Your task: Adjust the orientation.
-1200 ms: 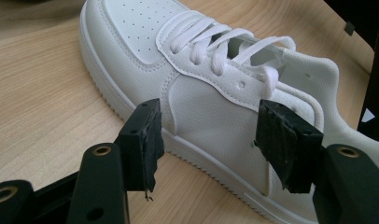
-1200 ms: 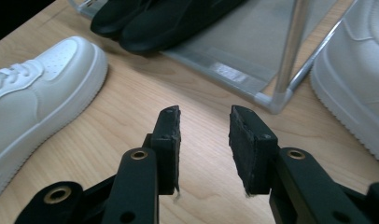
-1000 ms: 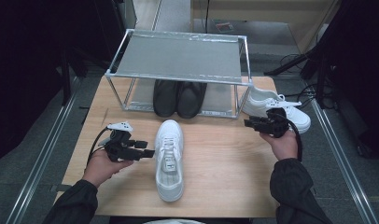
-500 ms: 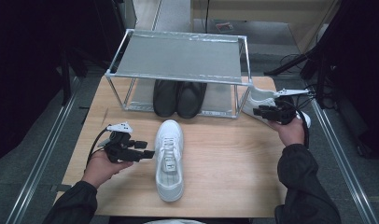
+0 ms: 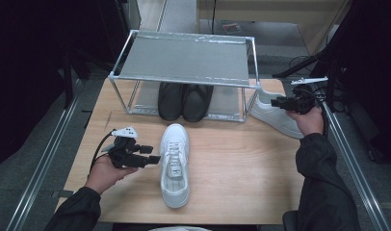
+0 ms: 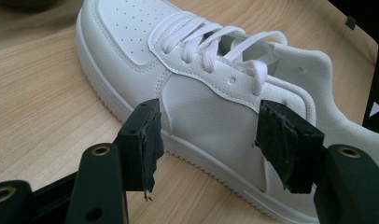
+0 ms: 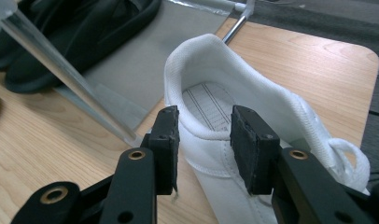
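Observation:
One white sneaker lies in the middle of the wooden table, toe toward the rack. My left gripper rests just left of it, open. In the left gripper view its jaws stand wide in front of the sneaker's side without touching it. A second white sneaker lies at the table's far right, beside the rack's leg. My right gripper hovers over its heel end, held from the right. In the right gripper view its jaws stand apart before the heel collar, with nothing pinched between them.
A metal rack with a grey shelf stands at the back of the table. A pair of black shoes sits under it. The rack's front right leg runs close to the right sneaker. Dark equipment and cables lie beyond the right edge.
My right gripper has moved up the picture and to the right, from over the right sneaker's middle to its heel end. The left gripper and both sneakers have stayed put.

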`<state>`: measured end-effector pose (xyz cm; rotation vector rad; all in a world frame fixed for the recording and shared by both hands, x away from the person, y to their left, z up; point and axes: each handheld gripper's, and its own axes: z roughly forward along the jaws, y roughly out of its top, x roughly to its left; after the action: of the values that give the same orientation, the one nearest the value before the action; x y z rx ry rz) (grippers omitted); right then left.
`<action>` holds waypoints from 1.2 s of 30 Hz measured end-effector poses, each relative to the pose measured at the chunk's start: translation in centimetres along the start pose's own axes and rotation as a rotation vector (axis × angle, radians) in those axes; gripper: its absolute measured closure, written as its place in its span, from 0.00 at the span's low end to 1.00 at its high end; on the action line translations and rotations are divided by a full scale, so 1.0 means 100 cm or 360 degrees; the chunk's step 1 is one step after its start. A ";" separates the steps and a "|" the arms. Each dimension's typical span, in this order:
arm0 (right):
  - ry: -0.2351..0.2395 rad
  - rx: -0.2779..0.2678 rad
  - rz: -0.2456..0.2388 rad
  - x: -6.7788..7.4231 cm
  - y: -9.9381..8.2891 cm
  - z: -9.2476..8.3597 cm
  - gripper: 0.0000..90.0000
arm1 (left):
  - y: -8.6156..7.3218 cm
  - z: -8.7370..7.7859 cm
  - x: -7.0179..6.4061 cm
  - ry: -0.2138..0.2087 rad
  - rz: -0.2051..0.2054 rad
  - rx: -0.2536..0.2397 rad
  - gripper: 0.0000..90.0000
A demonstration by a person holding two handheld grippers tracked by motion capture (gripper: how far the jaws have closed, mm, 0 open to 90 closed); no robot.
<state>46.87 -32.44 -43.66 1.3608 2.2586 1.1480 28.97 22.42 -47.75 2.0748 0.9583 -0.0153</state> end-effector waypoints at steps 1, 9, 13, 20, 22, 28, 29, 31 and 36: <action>0.0000 -0.0017 -0.0002 -0.003 0.000 0.000 0.70 | 0.000 0.000 0.000 -0.0004 0.0000 -0.0001 0.45; -0.0040 0.0002 0.0021 -0.017 0.002 0.003 0.66 | 0.000 0.001 -0.001 -0.0008 0.0002 0.0010 0.45; -0.0021 0.0073 0.0027 -0.019 -0.003 0.013 0.61 | 0.000 0.000 0.001 -0.0002 -0.0007 0.0005 0.45; 0.0027 0.0072 0.0000 -0.018 -0.011 0.022 0.54 | -0.001 0.000 0.001 -0.0007 -0.0011 0.0001 0.45; 0.0032 0.0069 0.0013 -0.018 -0.013 0.025 0.52 | -0.001 0.001 0.000 -0.0009 -0.0007 0.0008 0.45; 0.0042 0.0094 0.0051 -0.017 -0.013 0.025 0.60 | -0.001 -0.001 0.001 0.0000 -0.0011 -0.0004 0.45; 0.0043 0.0101 0.0050 -0.016 -0.013 0.025 0.62 | -0.001 -0.001 0.001 -0.0003 -0.0016 -0.0003 0.45; 0.0061 0.0112 0.0051 -0.016 -0.013 0.023 0.67 | -0.001 -0.001 0.002 0.0002 -0.0018 -0.0003 0.45; 0.0070 0.0143 0.0074 -0.011 -0.012 0.022 0.72 | -0.001 -0.001 0.002 0.0000 -0.0023 0.0005 0.45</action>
<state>47.92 -32.55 -46.20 1.4420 2.3475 1.1141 29.04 22.63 -47.83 2.0705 0.9740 -0.0239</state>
